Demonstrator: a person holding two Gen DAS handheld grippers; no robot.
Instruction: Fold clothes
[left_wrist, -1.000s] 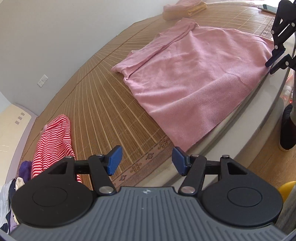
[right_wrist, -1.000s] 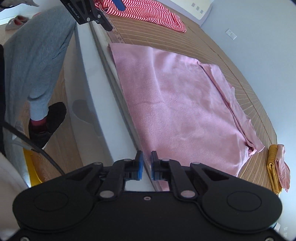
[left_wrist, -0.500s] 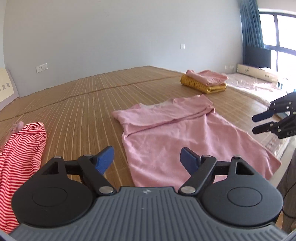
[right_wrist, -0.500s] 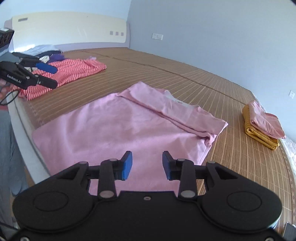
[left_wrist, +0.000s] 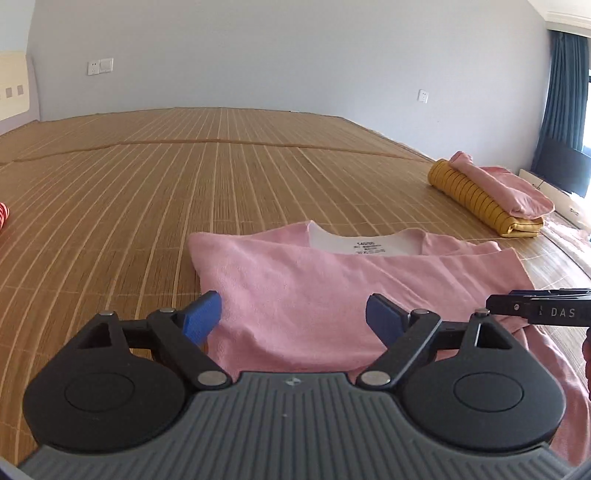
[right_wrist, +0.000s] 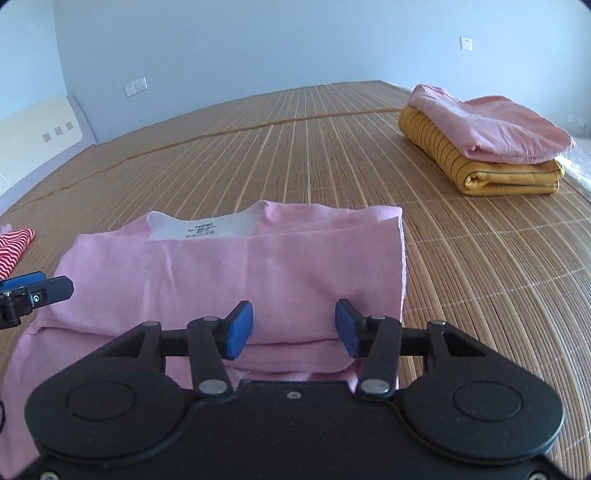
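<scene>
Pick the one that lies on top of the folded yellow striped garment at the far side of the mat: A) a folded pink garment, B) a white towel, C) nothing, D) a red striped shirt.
A: the right wrist view shows a folded pink garment resting directly on the yellow striped garment.

Left gripper (left_wrist: 293, 318) level, jaws spread wide, right gripper (right_wrist: 294, 328) alongside, likewise parted

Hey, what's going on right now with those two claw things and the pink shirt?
Left gripper open, right gripper open, both empty. Pink shirt partly folded on bamboo mat. Nothing in the way.
</scene>
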